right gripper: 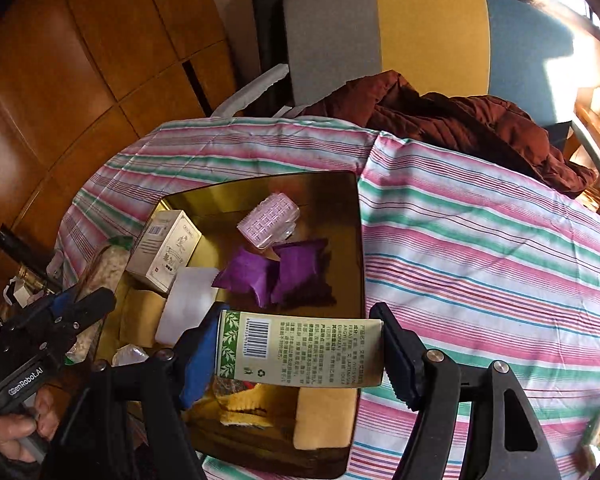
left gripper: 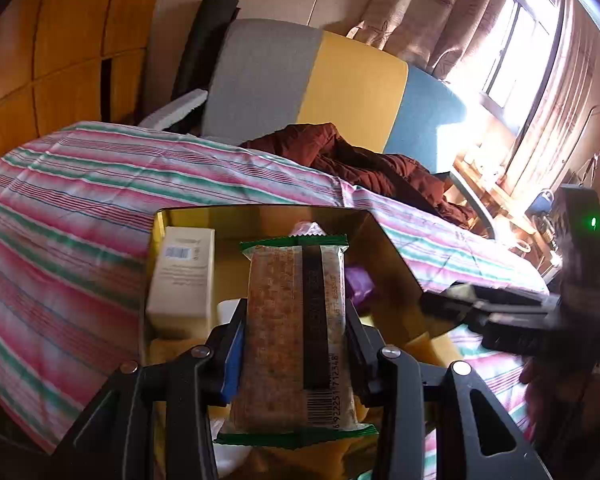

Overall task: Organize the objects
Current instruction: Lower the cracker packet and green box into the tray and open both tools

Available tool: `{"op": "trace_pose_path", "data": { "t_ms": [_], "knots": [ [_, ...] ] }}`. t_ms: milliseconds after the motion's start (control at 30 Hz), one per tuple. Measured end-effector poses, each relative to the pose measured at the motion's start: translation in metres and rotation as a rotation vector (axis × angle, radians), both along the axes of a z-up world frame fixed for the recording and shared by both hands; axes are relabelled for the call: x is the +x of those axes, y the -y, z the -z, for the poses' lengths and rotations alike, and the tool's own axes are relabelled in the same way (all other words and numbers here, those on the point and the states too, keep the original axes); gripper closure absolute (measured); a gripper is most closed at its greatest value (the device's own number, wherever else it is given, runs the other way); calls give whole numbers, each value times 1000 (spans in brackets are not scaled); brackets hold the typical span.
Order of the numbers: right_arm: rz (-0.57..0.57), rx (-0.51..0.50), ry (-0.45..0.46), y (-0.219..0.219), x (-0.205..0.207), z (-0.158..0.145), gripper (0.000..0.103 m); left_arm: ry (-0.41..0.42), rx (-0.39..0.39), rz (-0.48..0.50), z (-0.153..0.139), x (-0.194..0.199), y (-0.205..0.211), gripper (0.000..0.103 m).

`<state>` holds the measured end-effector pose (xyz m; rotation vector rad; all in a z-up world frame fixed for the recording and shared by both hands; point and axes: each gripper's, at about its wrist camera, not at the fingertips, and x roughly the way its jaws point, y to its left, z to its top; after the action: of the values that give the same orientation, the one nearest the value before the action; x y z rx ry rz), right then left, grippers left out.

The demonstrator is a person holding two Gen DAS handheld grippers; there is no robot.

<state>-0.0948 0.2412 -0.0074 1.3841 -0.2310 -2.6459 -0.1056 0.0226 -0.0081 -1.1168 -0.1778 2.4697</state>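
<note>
Striped bedspread carried my tray, lower centre; left hand-held gripper pinched a bar, right hand-held gripper a box, for stowing.

The gold tray is crowded; striped cloth beside it lies open.

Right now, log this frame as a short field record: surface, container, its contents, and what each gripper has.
surface: striped cloth
container: gold tray, open
in tray: white carton, two purple packets, pink clear case
left gripper: shut on green-edged snack bar, above the tray
right gripper: shut on pale green box, above the tray's near end
background: tricolour chair, brown jacket
</note>
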Motion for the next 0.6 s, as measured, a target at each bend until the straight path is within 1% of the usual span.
{"op": "trace_pose_path", "data": {
  "t_ms": [100, 133, 200, 233, 267, 333, 467, 533, 600],
  "knots": [
    [1, 2, 16, 9, -8, 7, 30, -12, -11, 16, -1, -16, -14, 60],
    [4, 7, 20, 11, -11, 9, 30, -12, -12, 22, -1, -21, -17, 59],
    [10, 12, 33, 14, -16, 15, 29, 16, -11, 32, 3, -31, -23, 55],
    [13, 11, 37, 14, -18, 17, 28, 35, -6, 37, 5, -35, -25, 54],
    [18, 13, 37, 15, -20, 19, 21, 48, -1, 40, 7, -38, -26, 54],
    [28, 18, 45, 15, -22, 24, 11, 48, -4, 39, 10, -37, -26, 49],
    [28, 19, 70, 16, -20, 34, 10, 60, -12, 15, 15, -32, -18, 48],
    [25, 18, 71, 16, -16, 36, 9, 50, -33, 3, 16, -25, -14, 48],
    [29, 16, 68, 16, -11, 37, 8, 48, -38, -8, 17, -19, -8, 48]
  ]
}}
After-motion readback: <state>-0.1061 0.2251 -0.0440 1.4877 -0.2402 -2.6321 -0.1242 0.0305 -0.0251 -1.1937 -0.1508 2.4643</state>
